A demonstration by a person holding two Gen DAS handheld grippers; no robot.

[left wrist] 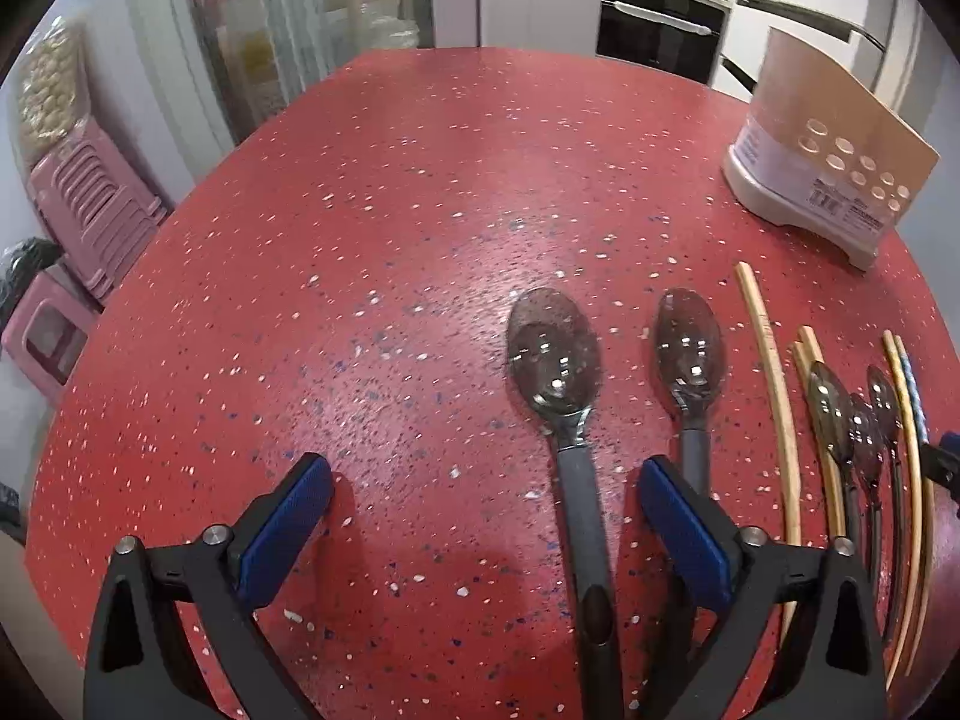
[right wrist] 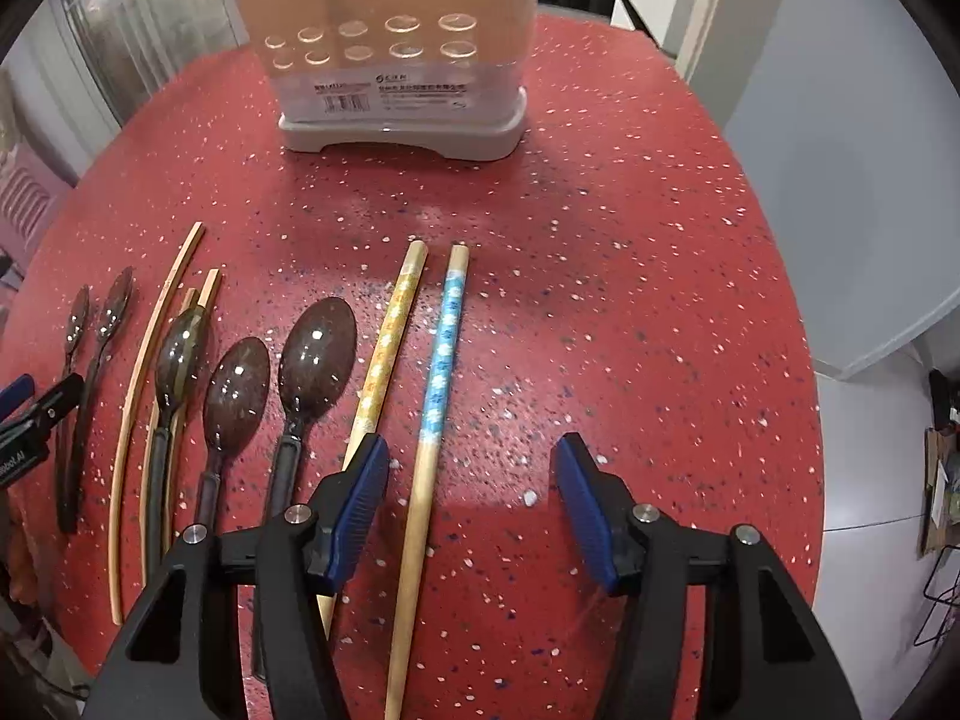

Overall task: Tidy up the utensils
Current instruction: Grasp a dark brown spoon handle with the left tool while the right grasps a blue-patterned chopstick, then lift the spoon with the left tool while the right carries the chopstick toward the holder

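On the red speckled table [left wrist: 372,228] lie several dark clear spoons and chopsticks in a row. My left gripper [left wrist: 486,483] is open low over the table. A grey-handled spoon [left wrist: 555,354] lies between its fingers, close to the right finger [left wrist: 681,525] and untouched. A second spoon [left wrist: 690,348] lies just outside that finger. My right gripper [right wrist: 471,480] is open around the blue-patterned chopstick [right wrist: 442,354], with its pads clear of it. The yellow-patterned chopstick [right wrist: 390,342] runs under its left finger [right wrist: 360,498]. The beige utensil holder [right wrist: 396,60] stands beyond.
Three spoons [right wrist: 237,396] and plain wooden chopsticks [right wrist: 150,360] lie left of the patterned pair. The holder [left wrist: 834,156] is near the table's far right edge. Pink plastic stools [left wrist: 90,210] stand on the floor at left. A white cabinet [right wrist: 840,180] is right of the table.
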